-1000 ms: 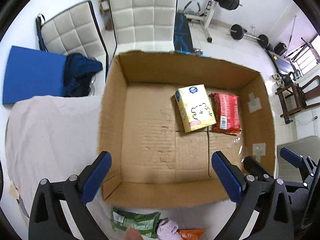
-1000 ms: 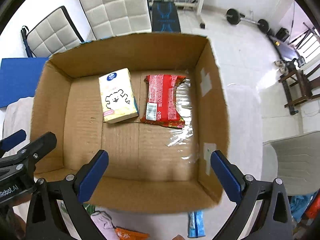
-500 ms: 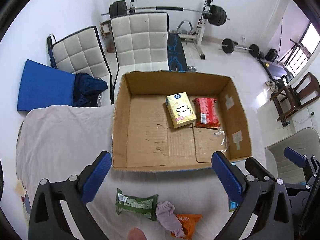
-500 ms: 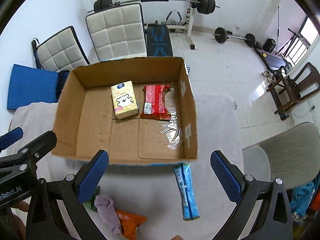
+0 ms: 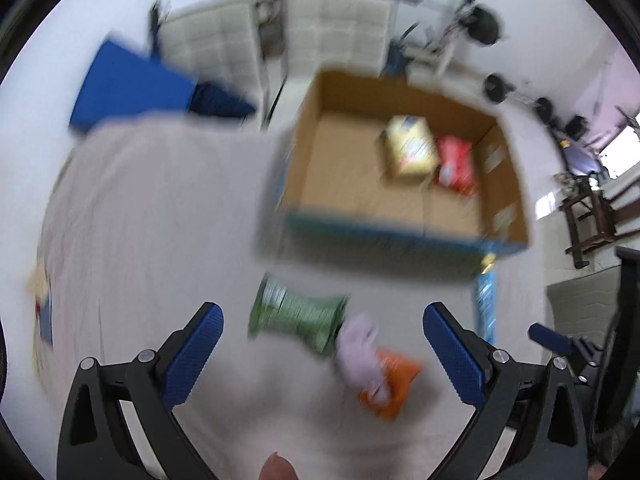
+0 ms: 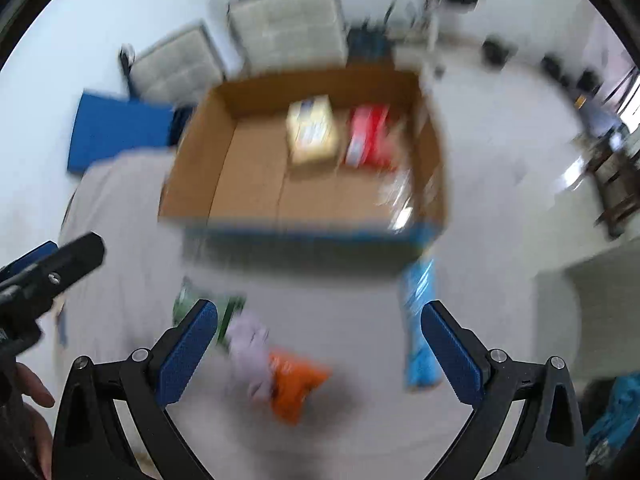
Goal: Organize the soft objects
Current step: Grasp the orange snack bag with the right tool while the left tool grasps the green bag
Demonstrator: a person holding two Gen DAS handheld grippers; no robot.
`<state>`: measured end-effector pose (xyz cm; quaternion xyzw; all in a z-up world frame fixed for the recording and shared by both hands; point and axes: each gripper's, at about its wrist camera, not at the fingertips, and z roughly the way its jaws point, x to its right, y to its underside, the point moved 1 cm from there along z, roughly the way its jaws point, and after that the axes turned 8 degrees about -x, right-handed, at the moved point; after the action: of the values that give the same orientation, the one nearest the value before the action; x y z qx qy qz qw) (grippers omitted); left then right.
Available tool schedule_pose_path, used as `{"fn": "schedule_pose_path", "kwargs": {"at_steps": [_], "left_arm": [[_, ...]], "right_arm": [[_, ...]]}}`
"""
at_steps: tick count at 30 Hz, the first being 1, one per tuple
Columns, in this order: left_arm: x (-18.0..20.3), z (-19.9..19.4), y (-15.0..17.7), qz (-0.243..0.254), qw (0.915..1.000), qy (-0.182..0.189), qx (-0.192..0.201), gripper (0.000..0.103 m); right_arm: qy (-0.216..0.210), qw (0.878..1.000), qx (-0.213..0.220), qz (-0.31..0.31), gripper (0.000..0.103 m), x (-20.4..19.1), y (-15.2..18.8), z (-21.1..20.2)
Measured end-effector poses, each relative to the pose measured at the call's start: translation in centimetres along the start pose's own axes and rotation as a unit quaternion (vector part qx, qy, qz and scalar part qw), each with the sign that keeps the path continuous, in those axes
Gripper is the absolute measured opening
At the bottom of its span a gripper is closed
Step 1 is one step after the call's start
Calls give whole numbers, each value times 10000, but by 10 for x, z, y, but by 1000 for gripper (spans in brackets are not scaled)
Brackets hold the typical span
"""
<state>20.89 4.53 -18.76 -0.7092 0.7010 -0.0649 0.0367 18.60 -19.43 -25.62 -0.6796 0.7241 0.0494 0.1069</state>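
Left gripper (image 5: 320, 332): jaws wide apart, nothing between them, hanging above the green packet (image 5: 298, 318) on the cloth-covered desk (image 5: 152, 240).
Right gripper (image 6: 318, 336): also spread wide and empty, above the lilac sock (image 6: 250, 344) and orange packet (image 6: 294, 380).
Loose items: green packet, lilac sock and orange packet lie bunched together in front of the cardboard box (image 5: 400, 236); the sock overlaps the orange packet and touches the green one. A blue packet (image 6: 418, 332) lies apart to the right, its far end close to the box corner.
Already in the box: a yellow tissue pack (image 5: 410, 148) and a red packet (image 5: 456, 162), side by side toward the far right (the left half of the floor is bare).
Risk, double pick: because the sock lies on the orange packet, closing on either could drag the other along or flick it off the desk.
Risk, weak hold: the packets look slippery and puffy, so a pinch at an edge may slide out on the lift.
Risk, collision: both grippers hover over the same small cluster and could knock each other.
Risk, aim: both views are smeared by motion (exact edges are hard to tell), so a hasty descent may miss.
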Motion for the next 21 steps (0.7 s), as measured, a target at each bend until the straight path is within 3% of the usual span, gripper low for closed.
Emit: {"fn": "schedule_pose_path", "kwargs": {"at_steps": [3,5,7,10,14,16,21], "left_arm": [[-27,42,27,-430,9971,-31,-620,103],[-42,68,43,-664,9932,-64,-953,103],[-54,86,52,-887,9888,-62,-1196,103],[-66,105,57,-1194,9831,44,-1388,103],[-75,125,51,-1802,9680,581,-1648,103],[-76,135,44,-2043,9593,818,-1767,103],[-67,164,13,-2415,9423,1191,-1988,103]], "right_arm": [[-232,9962,-789,280,102,6,22,60],[-381,9909,-1182,523,94,12,33,94],[-548,9831,-1521,854,81,17,43,125],[-899,9709,-1808,1290,76,23,52,160],[-1344,9598,-1796,1685,62,24,62,173],[-1175,9654,-1697,1592,53,24,60,166],[-646,9786,-1400,1360,49,36,56,144]]}}
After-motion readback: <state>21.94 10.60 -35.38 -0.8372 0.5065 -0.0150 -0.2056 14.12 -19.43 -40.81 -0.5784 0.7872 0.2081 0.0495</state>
